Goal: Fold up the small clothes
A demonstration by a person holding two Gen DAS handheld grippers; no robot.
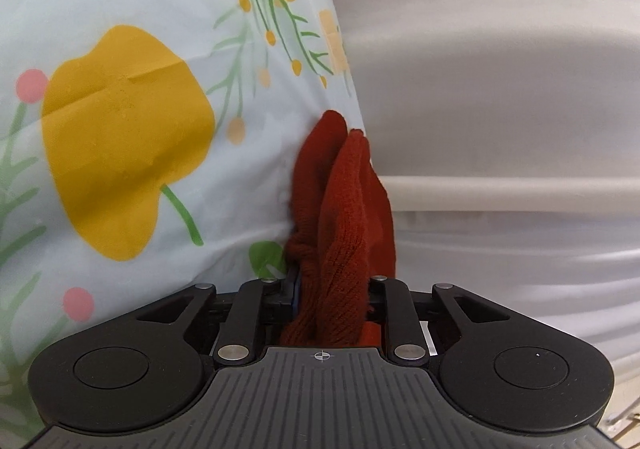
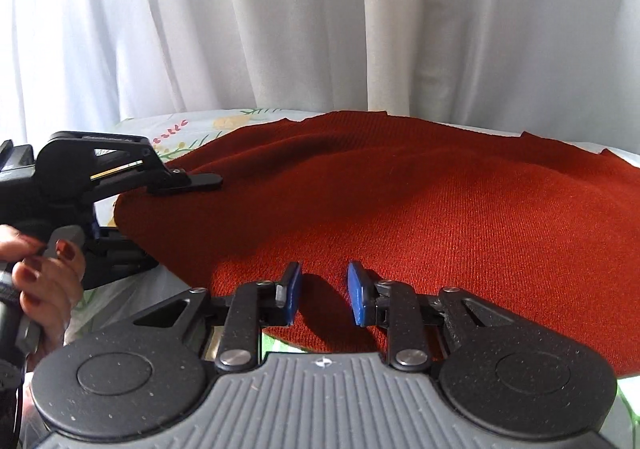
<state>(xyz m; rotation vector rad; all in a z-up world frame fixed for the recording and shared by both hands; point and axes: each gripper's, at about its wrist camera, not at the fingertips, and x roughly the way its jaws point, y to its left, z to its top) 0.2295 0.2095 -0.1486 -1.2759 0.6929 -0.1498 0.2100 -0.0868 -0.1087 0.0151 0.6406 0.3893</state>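
A rust-red knitted garment (image 2: pixel 400 201) lies spread on a floral tablecloth (image 2: pixel 160 129). In the left wrist view my left gripper (image 1: pixel 332 289) is shut on a bunched edge of the garment (image 1: pixel 344 201), which stands up between the jaws. In the right wrist view the left gripper (image 2: pixel 188 181) shows at the garment's left edge, held by a hand with red nails (image 2: pixel 44 281). My right gripper (image 2: pixel 324 289) is open, its blue pads (image 2: pixel 358 297) just above the garment's near edge, holding nothing.
White curtains (image 2: pixel 320 29) hang behind the table's far edge. The tablecloth (image 1: pixel 120 129) has large yellow flowers and green stems. A pale wall or rail (image 1: pixel 500 185) fills the right of the left wrist view.
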